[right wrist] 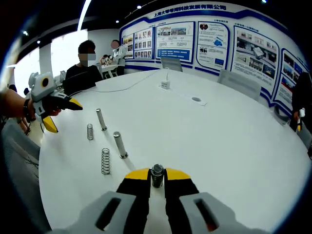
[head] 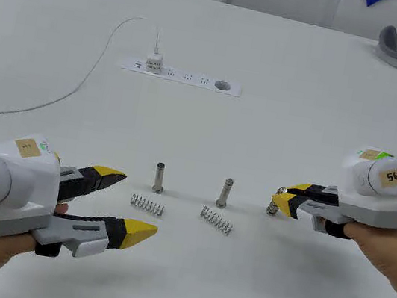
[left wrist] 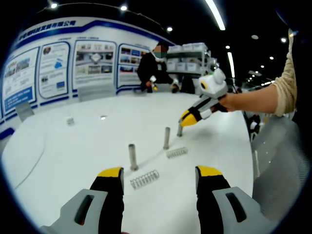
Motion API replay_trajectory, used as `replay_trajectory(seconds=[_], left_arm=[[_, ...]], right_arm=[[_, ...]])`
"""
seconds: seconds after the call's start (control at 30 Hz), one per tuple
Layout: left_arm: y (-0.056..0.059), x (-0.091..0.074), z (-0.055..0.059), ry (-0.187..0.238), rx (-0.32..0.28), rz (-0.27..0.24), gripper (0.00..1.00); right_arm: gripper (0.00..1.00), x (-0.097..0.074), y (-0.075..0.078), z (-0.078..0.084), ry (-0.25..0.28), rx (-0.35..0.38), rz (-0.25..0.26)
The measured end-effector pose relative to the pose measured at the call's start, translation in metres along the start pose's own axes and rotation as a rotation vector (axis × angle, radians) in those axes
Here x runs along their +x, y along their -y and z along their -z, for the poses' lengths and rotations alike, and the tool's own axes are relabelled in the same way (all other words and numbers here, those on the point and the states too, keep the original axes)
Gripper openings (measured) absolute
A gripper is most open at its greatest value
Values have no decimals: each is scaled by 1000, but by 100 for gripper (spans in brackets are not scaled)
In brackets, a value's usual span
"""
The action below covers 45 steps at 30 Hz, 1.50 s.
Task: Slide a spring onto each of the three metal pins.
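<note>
Head view: we count 2 bare pins upright on the bench (head: 305,98), left pin (head: 158,177) & mid pin (head: 225,192). 2 loose springs lie just in front, left spring (head: 147,204) & right spring (head: 216,220). Left claw (head: 140,202) is spread wide, empty. Right claw (head: 278,198) is at the 3rd pin (head: 273,208).

Left gripper view: 3 pins, 2 loose springs ahead of the gaping left claw (left wrist: 159,171).

Right gripper view: right claw (right wrist: 156,171) is pinched on the 3rd pin (right wrist: 156,170), w/ what looks like a coil round it.
</note>
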<state>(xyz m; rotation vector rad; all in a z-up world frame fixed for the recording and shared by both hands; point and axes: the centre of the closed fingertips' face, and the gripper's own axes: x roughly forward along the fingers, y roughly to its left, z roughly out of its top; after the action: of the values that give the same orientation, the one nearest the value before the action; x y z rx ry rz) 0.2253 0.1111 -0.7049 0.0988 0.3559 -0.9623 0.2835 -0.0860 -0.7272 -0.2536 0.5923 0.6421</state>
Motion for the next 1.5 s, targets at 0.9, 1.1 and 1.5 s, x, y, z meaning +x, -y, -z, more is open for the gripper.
replay_trajectory(seconds=[0.9,1.1,1.5], left_arm=[[3,0,-3,9,5,-1,60],[3,0,-4,9,6,1,60],[5,1,-5,8,10,7,60]], right_arm=[[15,-19,-30,13,-42,-27,-39],[15,-14,-54,8,-47,-73,-98],[15,7,-84,-5,-64,-155,-176]])
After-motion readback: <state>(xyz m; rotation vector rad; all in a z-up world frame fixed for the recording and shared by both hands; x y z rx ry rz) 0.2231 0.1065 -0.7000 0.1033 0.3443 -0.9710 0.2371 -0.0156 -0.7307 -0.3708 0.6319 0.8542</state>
